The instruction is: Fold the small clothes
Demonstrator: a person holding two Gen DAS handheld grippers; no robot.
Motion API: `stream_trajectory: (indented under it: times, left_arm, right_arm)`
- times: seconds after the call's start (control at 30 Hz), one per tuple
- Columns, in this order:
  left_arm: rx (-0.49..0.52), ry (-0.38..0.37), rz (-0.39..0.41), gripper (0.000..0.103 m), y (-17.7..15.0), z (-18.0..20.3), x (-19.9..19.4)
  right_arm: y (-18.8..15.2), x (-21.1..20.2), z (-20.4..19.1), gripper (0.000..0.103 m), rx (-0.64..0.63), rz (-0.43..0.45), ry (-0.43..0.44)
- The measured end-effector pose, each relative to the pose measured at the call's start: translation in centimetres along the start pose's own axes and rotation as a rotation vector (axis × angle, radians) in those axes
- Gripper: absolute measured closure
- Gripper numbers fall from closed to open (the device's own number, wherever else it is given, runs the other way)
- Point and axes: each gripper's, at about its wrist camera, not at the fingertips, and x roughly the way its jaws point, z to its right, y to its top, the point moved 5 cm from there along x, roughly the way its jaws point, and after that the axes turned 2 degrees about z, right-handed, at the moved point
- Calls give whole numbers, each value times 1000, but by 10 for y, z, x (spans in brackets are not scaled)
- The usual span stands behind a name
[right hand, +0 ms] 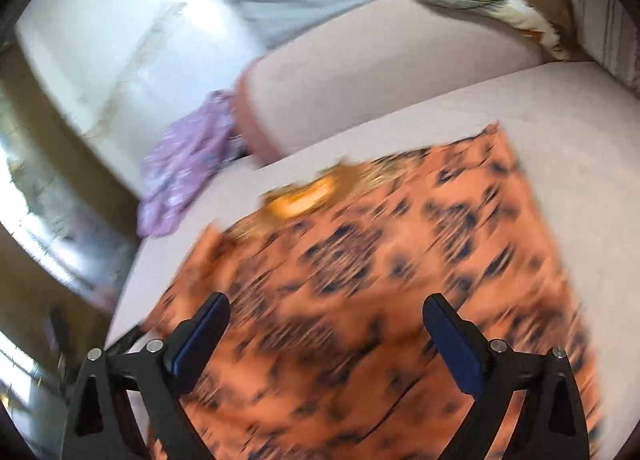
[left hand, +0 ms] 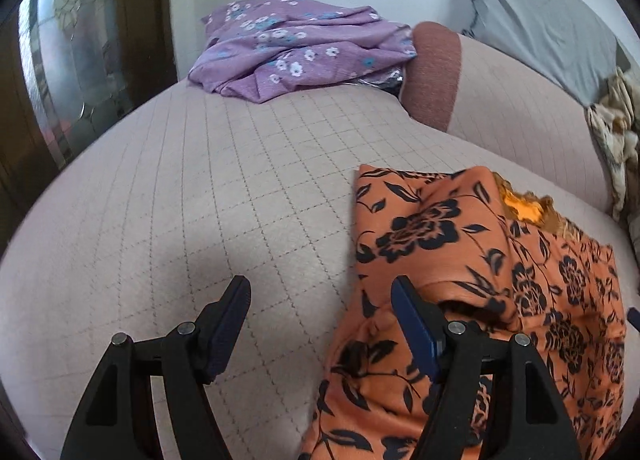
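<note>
An orange garment with black flowers (left hand: 472,260) lies rumpled on the pink quilted bed cover (left hand: 200,188), its gold-trimmed neckline toward the far side. My left gripper (left hand: 322,292) is open at the garment's left edge; its right finger rests over the cloth, its left finger over bare cover, and nothing is pinched. In the blurred right wrist view the same orange garment (right hand: 380,252) spreads wide under my right gripper (right hand: 326,312), which is open above the cloth with nothing between its pads.
A purple flowered cloth (left hand: 296,48) is heaped at the far end of the bed, beside a pink bolster (left hand: 436,72). A grey pillow (left hand: 540,16) and a cream patterned blanket (left hand: 616,128) lie at the right. A dark wooden frame (left hand: 80,60) stands left.
</note>
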Motion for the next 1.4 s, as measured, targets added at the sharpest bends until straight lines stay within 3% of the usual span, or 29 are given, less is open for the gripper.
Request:
stream_trajectory:
  times: [0.07,0.13,0.23,0.3,0.33,0.37,0.43,0.6,0.67,0.7,0.73,0.77,0.83,0.87,1.0,1.07,1.1,1.13,1.2,1.3,1.37,1.4]
  left_arm:
    - [-14,-9,10,30,-3,-5,3]
    - [-21,-12,-4,30,-6,-7,10]
    - [-68,-45,-10,30,-1,-9,12]
    - [-75,-55,4,30,1,-9,10]
    - [-77,-60,8,30,2,-8,8]
    - [-78,-65,11,30,3,-8,7]
    - [-76,-65,21,30,3,-8,5]
    - [-81,-36,83,30,9,-14,-8]
    - [-99,-42,114,29,13,-17,-15]
    - [-102,-45,119,24,13,-16,-16]
    - [-100,-46,115,23,13,-15,-14]
    - [-88,-45,98,23,12,-13,-10]
    - [-50,-40,56,23,7,-7,-1]
    - [-25,-30,31,23,4,-4,5]
    - [70,72,-136,23,-17,-1,42]
    - [35,65,-123,23,-14,-4,40]
    - [35,59,-117,23,-12,-4,38]
    - [37,60,-111,23,-12,-4,37]
    - [43,63,-110,23,-12,-3,37]
    - [55,61,-101,23,-11,-2,37]
    - [58,53,-106,23,-11,-1,38]
    - [61,55,-112,23,-12,-2,38]
  right_arm:
    - [16,30,20,16,38,-82,-66]
    - [19,52,32,39,55,-140,-124]
    - [10,80,37,43,32,-221,-193]
    - [9,84,33,44,-6,-214,-222]
    - [9,86,31,70,-21,-220,-235]
    - [10,89,28,83,-57,-241,-261]
    - [15,87,17,86,-110,-246,-277]
    - [40,40,-32,87,-320,-78,-334]
    - [44,20,-22,86,-320,-26,-373]
    - [44,18,-15,86,-307,-21,-391]
    - [38,20,4,79,-273,-39,-434]
    - [26,32,22,74,-238,-100,-442]
    - [1,50,48,52,-186,-231,-402]
    - [-8,50,58,52,-159,-227,-403]
    - [-2,26,61,51,-91,-108,-401]
    - [13,13,41,47,-152,-22,-391]
    - [19,8,31,39,-169,9,-372]
    - [26,4,20,34,-183,44,-342]
    - [32,4,2,31,-192,64,-251]
    - [21,34,4,24,-134,-24,-142]
    - [-4,71,41,25,-53,-179,-201]
    - [-11,79,56,30,-7,-218,-222]
